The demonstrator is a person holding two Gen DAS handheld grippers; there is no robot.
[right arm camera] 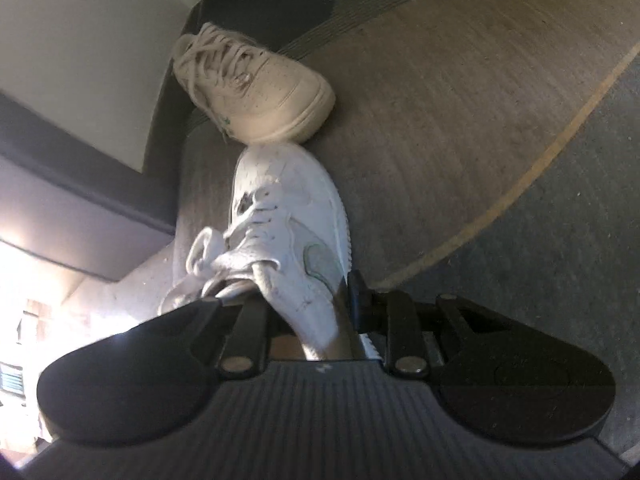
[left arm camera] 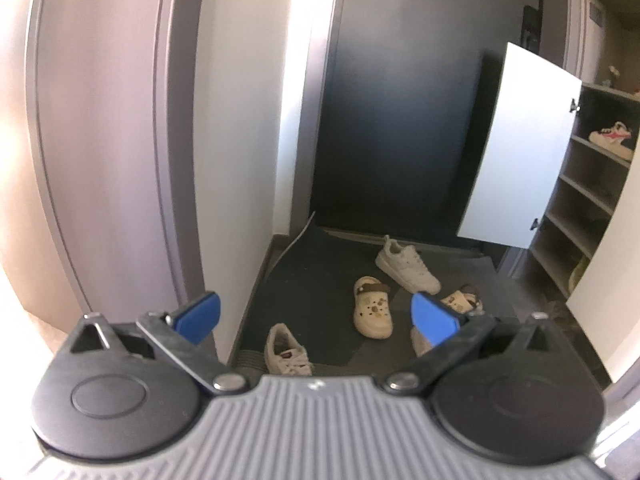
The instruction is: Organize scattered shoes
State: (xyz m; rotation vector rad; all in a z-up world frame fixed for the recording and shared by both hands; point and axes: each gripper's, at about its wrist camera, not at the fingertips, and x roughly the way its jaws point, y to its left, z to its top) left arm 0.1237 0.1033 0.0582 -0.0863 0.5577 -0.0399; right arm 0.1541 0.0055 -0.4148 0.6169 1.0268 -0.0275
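In the left wrist view my left gripper (left arm camera: 316, 318) hangs open and empty above the entry floor. Below it lie a white sneaker (left arm camera: 406, 266), a cream clog (left arm camera: 372, 312), a second clog (left arm camera: 464, 300) partly behind my right pad, and a beige sneaker (left arm camera: 286, 350). In the right wrist view my right gripper (right arm camera: 306, 296) is shut on the heel collar of a white sneaker (right arm camera: 288, 216) with a grey-green side patch. Its toe points away, almost touching a beige laced sneaker (right arm camera: 256, 88).
A shoe cabinet (left arm camera: 592, 200) stands at the right, its white door (left arm camera: 520, 148) swung open, and a pink-and-white sneaker (left arm camera: 612, 138) rests on an upper shelf. A dark mat (left arm camera: 320, 280) covers the entry floor before a dark door. Walls close in on the left.
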